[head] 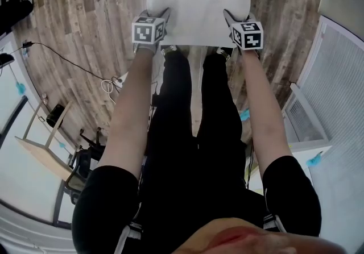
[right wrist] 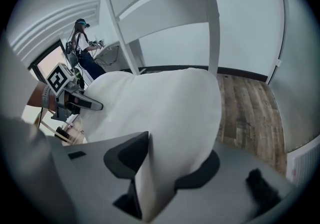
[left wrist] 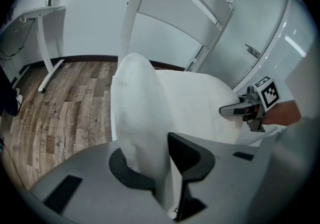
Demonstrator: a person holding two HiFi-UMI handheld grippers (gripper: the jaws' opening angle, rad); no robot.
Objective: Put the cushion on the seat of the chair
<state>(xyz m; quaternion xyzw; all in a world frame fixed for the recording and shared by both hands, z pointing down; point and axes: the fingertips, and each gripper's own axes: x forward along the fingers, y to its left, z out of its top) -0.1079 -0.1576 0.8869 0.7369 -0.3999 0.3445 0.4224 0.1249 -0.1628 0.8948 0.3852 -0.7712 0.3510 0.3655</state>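
Note:
The white cushion lies flat over the white chair, straight in front of the person's legs. My left gripper holds the cushion's near left corner and my right gripper its near right corner. In the left gripper view the cushion rises as a thick fold from between the jaws of the left gripper, which are shut on it. The right gripper view shows the cushion pinched the same way in the right gripper. The chair's slatted backrest stands behind the cushion.
Wood-plank floor surrounds the chair. Cables lie on the floor at the left, near a wooden table. A white slatted wall panel runs along the right. White desk legs stand left of the chair. Another person stands far behind.

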